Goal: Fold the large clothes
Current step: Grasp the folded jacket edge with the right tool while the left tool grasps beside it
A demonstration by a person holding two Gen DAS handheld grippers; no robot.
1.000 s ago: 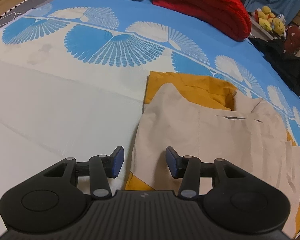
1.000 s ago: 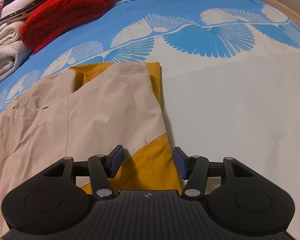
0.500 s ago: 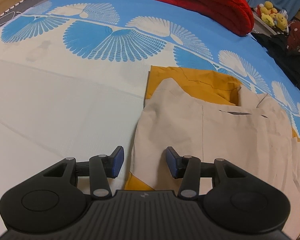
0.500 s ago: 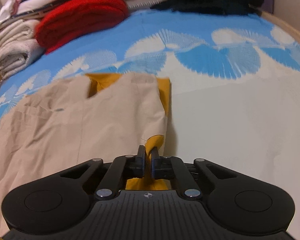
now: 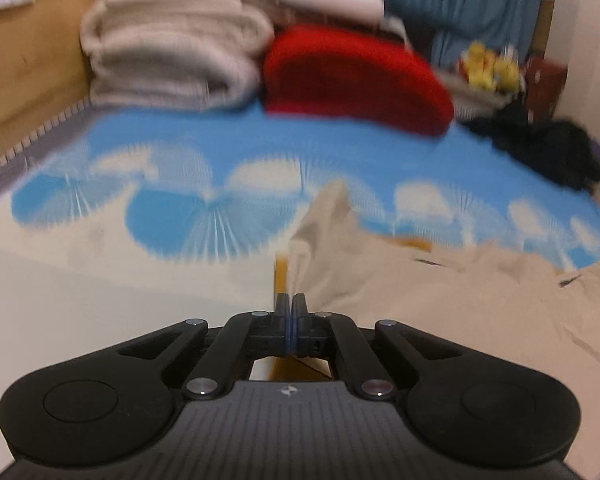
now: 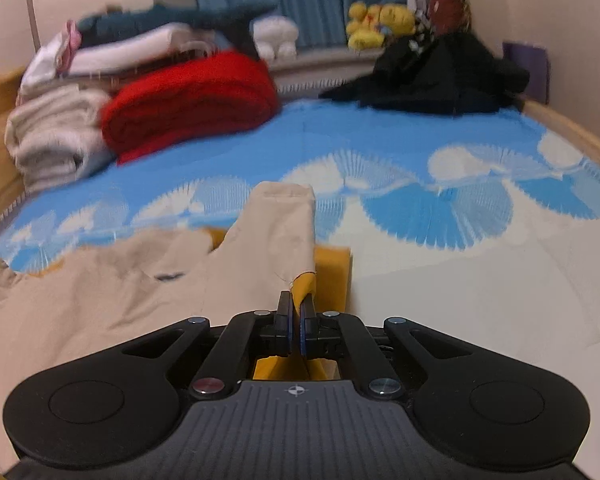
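Note:
A large beige garment with a mustard-yellow lining (image 5: 440,292) lies on the blue-and-white bedspread (image 5: 172,216). My left gripper (image 5: 289,300) is shut on the garment's near edge and lifts it into a peak. The garment also shows in the right wrist view (image 6: 148,292). My right gripper (image 6: 296,304) is shut on the garment's other near corner, where the yellow lining folds over, and holds it raised. Both views are blurred by motion.
A red folded blanket (image 6: 192,96) and stacked pale towels (image 6: 52,136) sit at the back left. A black clothes heap (image 6: 436,76) and yellow plush toys (image 6: 380,24) are at the back right. A wooden bed rim (image 6: 572,136) runs along the right.
My left gripper has shut on the garment's edge. Both grippers have lifted their corners off the bed and tilted up, so the far end of the bed has come into view.

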